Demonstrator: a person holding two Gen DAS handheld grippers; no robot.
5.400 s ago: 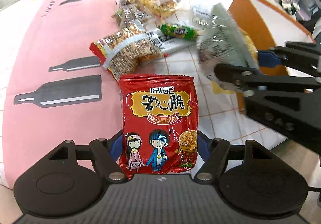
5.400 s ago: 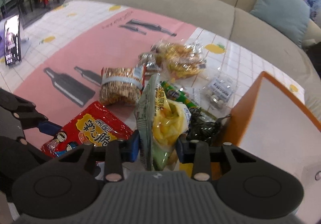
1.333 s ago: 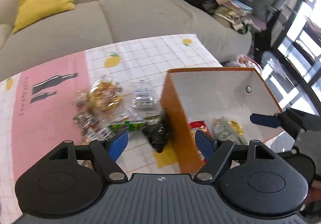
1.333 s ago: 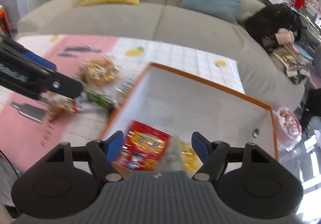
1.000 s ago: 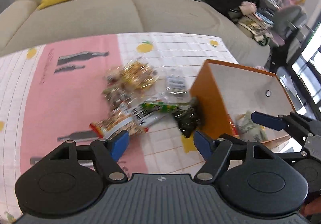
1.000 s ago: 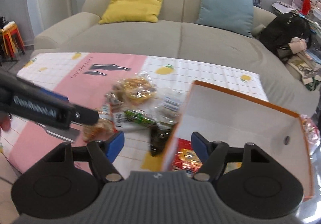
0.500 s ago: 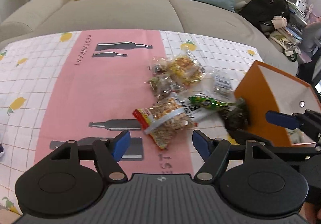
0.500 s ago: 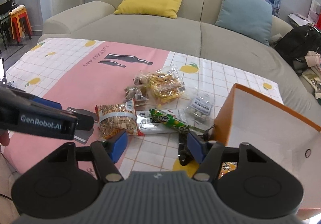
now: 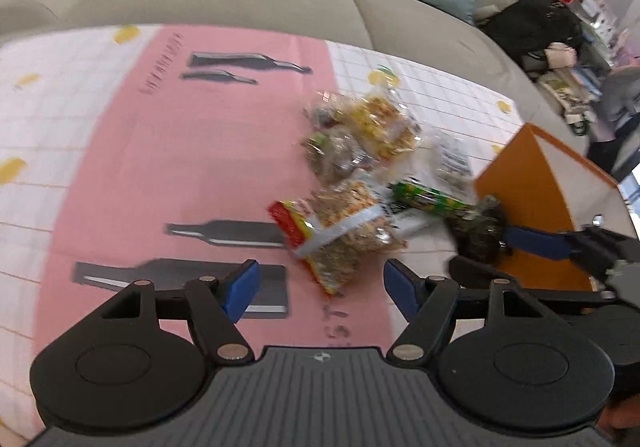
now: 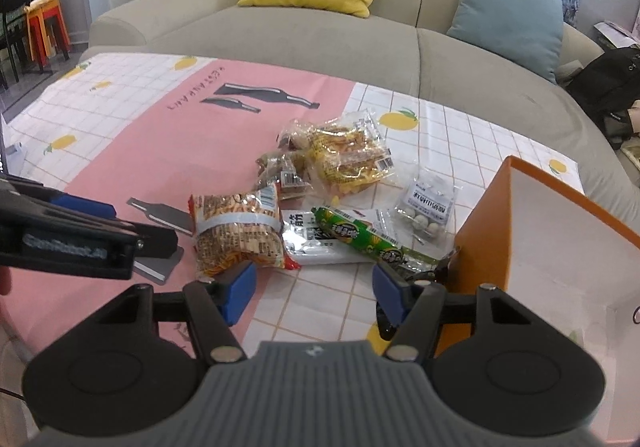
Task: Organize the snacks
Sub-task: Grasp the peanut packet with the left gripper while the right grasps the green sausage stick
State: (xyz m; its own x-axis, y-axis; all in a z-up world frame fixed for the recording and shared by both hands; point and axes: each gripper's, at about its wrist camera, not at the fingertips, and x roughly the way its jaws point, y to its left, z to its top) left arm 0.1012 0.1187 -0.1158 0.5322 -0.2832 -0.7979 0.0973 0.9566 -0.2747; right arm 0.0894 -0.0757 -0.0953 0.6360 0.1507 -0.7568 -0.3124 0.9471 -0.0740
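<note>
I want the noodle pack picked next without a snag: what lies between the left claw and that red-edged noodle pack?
Only bare pink tablecloth. The left wrist view shows the open left claw just short of the noodle pack.

both tongs point forward and steeply downward. the left tongs (image 9: pixel 322 285) stand wide open, blue pads well apart, with nothing pressed between them. the right tongs (image 10: pixel 312 289) are open too, somewhat narrower; their jaws have just been closing, and nothing is gripped between the pads. seen from the left camera, the right tongs reach in from the right edge, and from the right camera the left tongs reach in from the left edge.
</note>
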